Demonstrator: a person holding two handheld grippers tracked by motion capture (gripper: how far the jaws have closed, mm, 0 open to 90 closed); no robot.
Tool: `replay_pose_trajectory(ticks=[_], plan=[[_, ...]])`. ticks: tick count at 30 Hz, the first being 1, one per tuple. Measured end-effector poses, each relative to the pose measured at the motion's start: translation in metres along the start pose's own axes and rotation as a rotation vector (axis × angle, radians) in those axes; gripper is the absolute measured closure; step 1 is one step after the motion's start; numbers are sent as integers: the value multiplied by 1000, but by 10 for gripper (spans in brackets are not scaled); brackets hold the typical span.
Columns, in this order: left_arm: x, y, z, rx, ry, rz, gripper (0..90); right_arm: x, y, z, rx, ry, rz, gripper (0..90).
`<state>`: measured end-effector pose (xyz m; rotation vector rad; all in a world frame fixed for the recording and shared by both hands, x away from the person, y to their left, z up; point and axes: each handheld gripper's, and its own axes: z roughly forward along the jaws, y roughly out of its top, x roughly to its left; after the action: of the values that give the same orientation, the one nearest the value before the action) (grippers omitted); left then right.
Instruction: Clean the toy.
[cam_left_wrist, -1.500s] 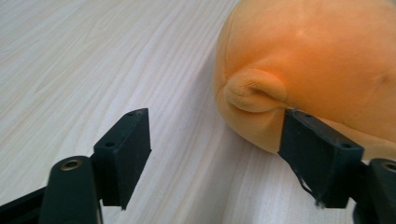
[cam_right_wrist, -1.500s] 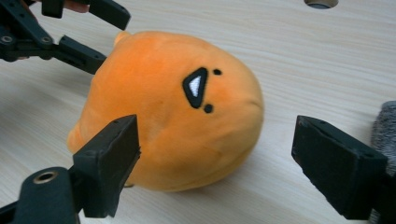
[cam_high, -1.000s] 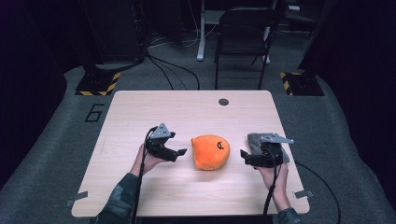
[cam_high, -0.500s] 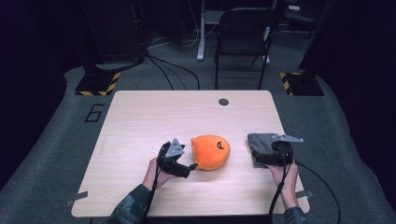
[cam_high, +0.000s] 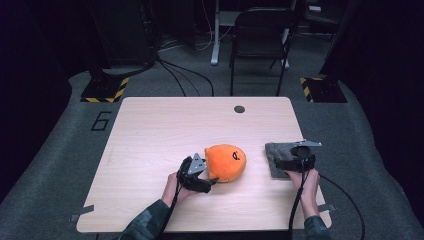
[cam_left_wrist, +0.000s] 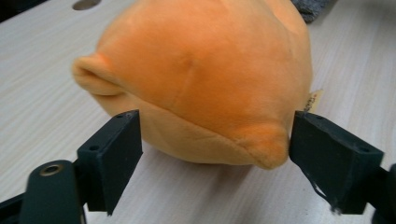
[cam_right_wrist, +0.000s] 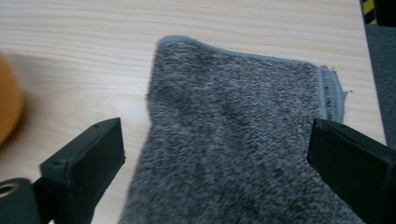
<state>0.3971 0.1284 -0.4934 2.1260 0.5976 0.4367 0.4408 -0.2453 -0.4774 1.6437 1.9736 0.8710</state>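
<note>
Since a second ago the left gripper (cam_high: 212, 179) has slid in across the surface (cam_high: 150, 135) from well to the left of the orange plush toy (cam_high: 226, 162) to its near-left corner, and the right gripper (cam_high: 295, 162) has dropped back and down over the grey towel (cam_high: 271, 156).

Take the toy as the mark. Nearest to the person, the left gripper (cam_left_wrist: 215, 154) sits right against the toy's (cam_left_wrist: 205, 79) near edge, looking along the surface at it. Its jaws have just been closing and now straddle the toy's lower seam, one touching the bulge there, the other a little apart from the fabric, so no grip yet as I judge it. The toy lies straight ahead, broad side across the jaws.

Off to the toy's right, the right gripper (cam_right_wrist: 215, 163) stands wide over the towel (cam_right_wrist: 243, 140), jaws either side, holding nothing. Beyond the toy, the surface runs bare to a small round hole (cam_high: 239, 109).
</note>
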Motion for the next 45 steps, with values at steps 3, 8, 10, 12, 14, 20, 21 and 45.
replay_pose_trajectory(ticks=[3,8,10,12,14,20,21,45], plan=[[-2,-1,2,2,-2,21,265,-5,1,10,-8,-9,6,75],[-1,-2,2,13,0,13,336,-2,-3,34,65,-24,-7,144],[-1,-3,2,16,2,5,359,-1,-5,38,86,-38,-15,154],[-1,-3,2,21,6,-1,411,2,-8,41,84,-58,-15,181],[-1,-4,2,21,3,-8,468,3,-8,40,86,-55,-15,265],[-1,-5,2,24,1,-15,597,2,-8,35,76,-41,-24,555],[-1,-5,3,21,0,-20,611,1,-8,34,74,-39,-19,590],[3,-5,2,7,-11,-48,650,1,11,-15,-85,76,1,713]])
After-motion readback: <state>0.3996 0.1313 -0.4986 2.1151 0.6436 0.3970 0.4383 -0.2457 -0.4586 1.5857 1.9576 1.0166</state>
